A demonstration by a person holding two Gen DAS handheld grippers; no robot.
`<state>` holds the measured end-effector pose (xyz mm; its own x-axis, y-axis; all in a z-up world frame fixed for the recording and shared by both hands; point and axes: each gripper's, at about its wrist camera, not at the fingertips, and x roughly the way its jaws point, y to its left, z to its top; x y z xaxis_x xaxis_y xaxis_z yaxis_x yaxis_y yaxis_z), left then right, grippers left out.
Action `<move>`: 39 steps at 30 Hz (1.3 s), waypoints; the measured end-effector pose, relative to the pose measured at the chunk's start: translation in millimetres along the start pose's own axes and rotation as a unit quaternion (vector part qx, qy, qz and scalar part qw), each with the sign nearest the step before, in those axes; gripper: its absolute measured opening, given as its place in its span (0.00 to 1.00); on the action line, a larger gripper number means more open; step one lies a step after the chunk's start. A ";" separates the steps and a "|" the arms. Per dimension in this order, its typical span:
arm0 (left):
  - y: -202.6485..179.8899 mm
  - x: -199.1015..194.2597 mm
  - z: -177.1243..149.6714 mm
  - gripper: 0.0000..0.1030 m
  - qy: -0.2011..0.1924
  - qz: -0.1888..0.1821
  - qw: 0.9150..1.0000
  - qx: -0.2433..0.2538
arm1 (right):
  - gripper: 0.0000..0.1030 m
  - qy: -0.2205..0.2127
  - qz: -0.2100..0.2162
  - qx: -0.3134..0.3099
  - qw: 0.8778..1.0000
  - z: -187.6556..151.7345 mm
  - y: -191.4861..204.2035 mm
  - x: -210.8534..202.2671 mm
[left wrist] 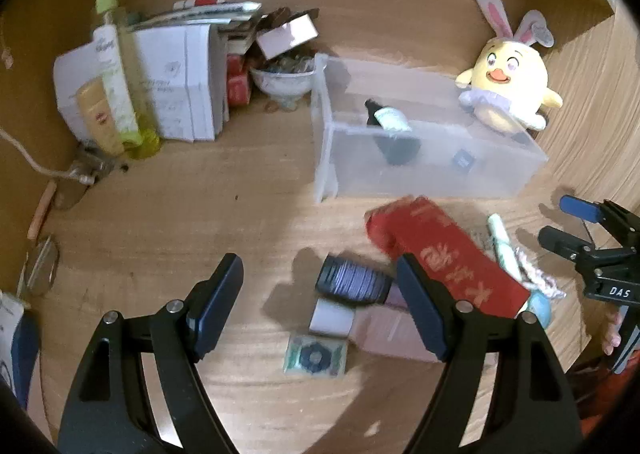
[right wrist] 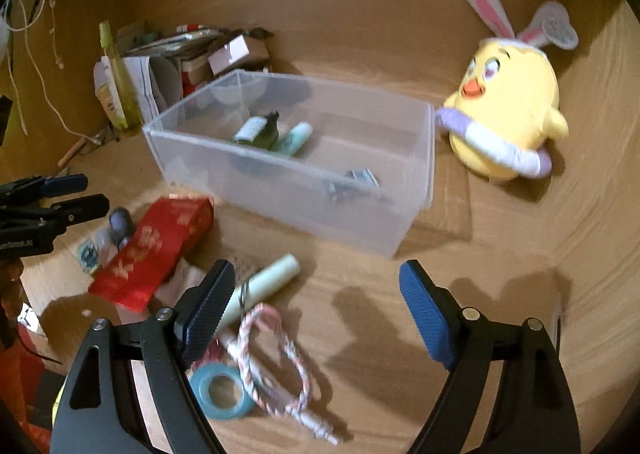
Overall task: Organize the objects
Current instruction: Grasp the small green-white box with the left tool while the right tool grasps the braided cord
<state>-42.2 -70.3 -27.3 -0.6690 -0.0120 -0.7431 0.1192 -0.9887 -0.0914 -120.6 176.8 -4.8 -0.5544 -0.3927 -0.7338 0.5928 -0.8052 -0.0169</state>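
My left gripper [left wrist: 320, 294] hangs open over a dark ribbed roll [left wrist: 352, 280], a white block [left wrist: 332, 318] and a green packet [left wrist: 316, 354]; its pads touch nothing. A long red box [left wrist: 440, 250] lies just past its right finger. My right gripper [right wrist: 318, 306] is open too, with a pale green tube [right wrist: 264, 282], a pink-white braided cord [right wrist: 276, 358] and a blue tape roll [right wrist: 220, 390] on the table by its left finger. The clear plastic bin [right wrist: 416, 190] beyond holds a dark green bottle [right wrist: 256, 130], another pale tube and small dark items.
A yellow plush chick [right wrist: 504, 110] with rabbit ears stands right of the bin. At the back left are stacked white boxes [left wrist: 176, 82], a tall green bottle [left wrist: 116, 66] and a bowl [left wrist: 284, 82]. Wooden walls close the back and right. Each gripper shows at the edge of the other's view.
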 end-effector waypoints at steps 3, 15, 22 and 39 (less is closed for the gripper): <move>2.9 0.9 -10.7 0.76 0.007 -0.001 1.000 -0.007 | 0.80 0.010 0.006 0.010 1.000 -8.4 -2.3 -0.3; 16.6 6.6 -40.3 0.74 0.024 0.010 0.999 -0.041 | 0.78 0.048 0.020 0.015 0.999 -28.2 2.0 19.5; 11.6 3.2 -45.6 0.68 0.022 0.006 0.999 -0.027 | 0.63 0.051 0.013 0.019 0.998 -27.7 -4.1 21.3; 13.9 0.4 -47.4 0.33 0.010 0.025 0.999 -0.030 | 0.09 0.032 0.004 0.022 0.999 -30.8 -13.7 28.6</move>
<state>-6.0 -77.0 -60.2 -0.6463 -0.0583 -0.7609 0.1964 -0.9762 -0.0920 -126.6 190.4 -46.6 -0.5099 -0.3718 -0.7757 0.5707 -0.8210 0.0184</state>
